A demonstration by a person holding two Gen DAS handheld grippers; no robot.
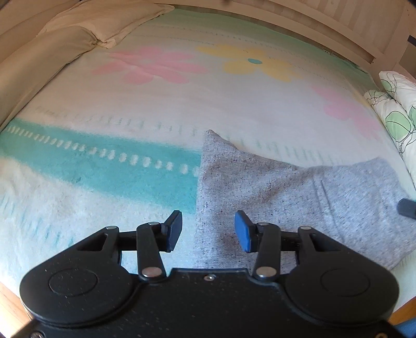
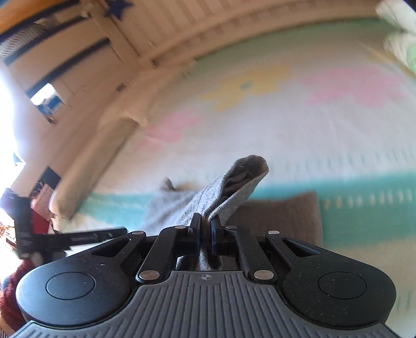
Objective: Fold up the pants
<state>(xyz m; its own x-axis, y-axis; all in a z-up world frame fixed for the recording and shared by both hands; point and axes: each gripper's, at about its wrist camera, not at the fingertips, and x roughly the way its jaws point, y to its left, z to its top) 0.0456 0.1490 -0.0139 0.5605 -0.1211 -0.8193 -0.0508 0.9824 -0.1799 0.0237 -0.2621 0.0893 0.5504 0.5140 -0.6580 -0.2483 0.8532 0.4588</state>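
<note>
Grey speckled pants [image 1: 273, 187] lie on the flowered blanket [image 1: 161, 109] of a bed. My left gripper [image 1: 208, 230] is open and empty, hovering just above the pants' left edge. My right gripper [image 2: 206, 228] is shut on a fold of the pants [image 2: 234, 187] and holds it lifted off the bed, the cloth end sticking up beyond the fingers. A tip of the right gripper shows at the right edge of the left wrist view [image 1: 407, 208]. The left gripper's body [image 2: 70, 238] shows at the left in the right wrist view.
Beige pillows [image 1: 78, 28] lie at the bed's far left. A white pillow with green flower print [image 1: 397, 111] lies at the right. A wooden slatted bed frame [image 1: 351, 23] runs along the far side. A brownish patch [image 2: 280, 215] lies on the blanket by the lifted cloth.
</note>
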